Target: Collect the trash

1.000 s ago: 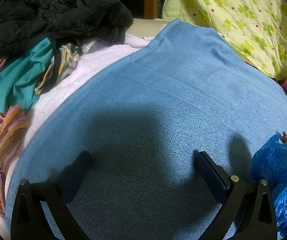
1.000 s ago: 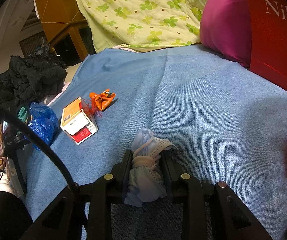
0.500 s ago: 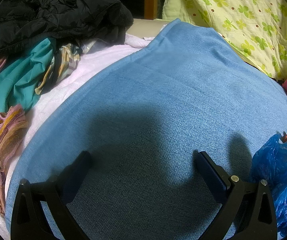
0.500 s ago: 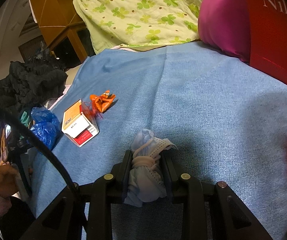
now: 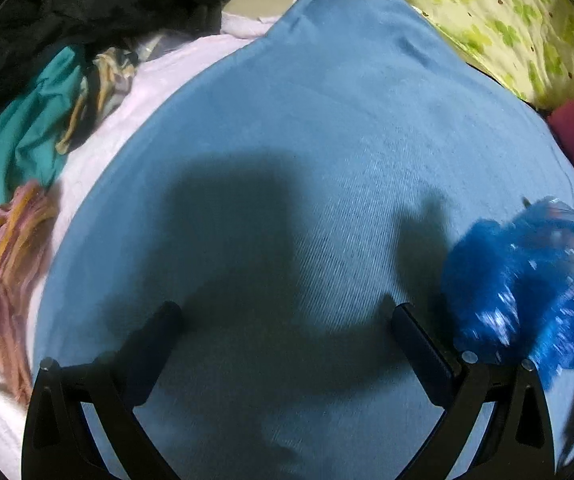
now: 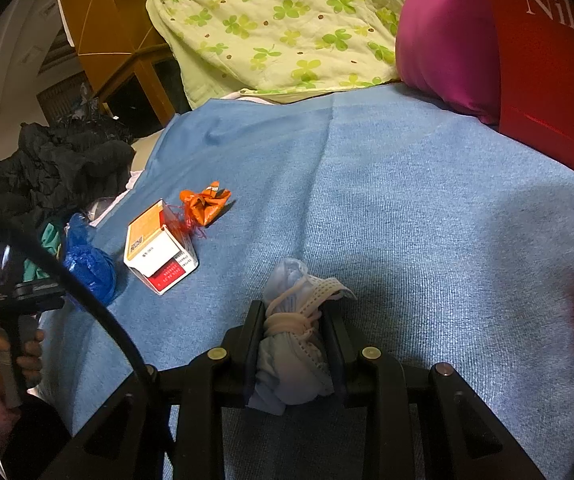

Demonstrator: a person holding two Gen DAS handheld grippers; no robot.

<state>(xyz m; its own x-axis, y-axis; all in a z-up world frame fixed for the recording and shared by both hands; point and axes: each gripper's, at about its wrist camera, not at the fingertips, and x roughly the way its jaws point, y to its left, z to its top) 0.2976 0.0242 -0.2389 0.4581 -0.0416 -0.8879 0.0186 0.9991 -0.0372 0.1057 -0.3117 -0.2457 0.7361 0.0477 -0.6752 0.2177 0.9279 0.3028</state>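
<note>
My right gripper (image 6: 293, 312) is shut on a rolled-up light blue face mask (image 6: 293, 344) and holds it just above the blue blanket (image 6: 407, 220). Ahead to the left lie an orange and white carton (image 6: 159, 252) and a crumpled orange wrapper (image 6: 205, 204). A crumpled blue plastic bag (image 6: 87, 262) sits further left; it also shows in the left wrist view (image 5: 523, 288), blurred, just right of my right finger. My left gripper (image 5: 283, 312) is open and empty over the blanket (image 5: 307, 140).
A heap of dark and coloured clothes (image 5: 47, 60) lies at the left edge of the bed. A green clover quilt (image 6: 279, 28), a magenta pillow (image 6: 447, 40) and a red bag (image 6: 547, 60) stand at the back right.
The left gripper has shifted toward the blue bag, which now sits higher and closer to its right finger. The right gripper still holds the mask and has barely moved.
</note>
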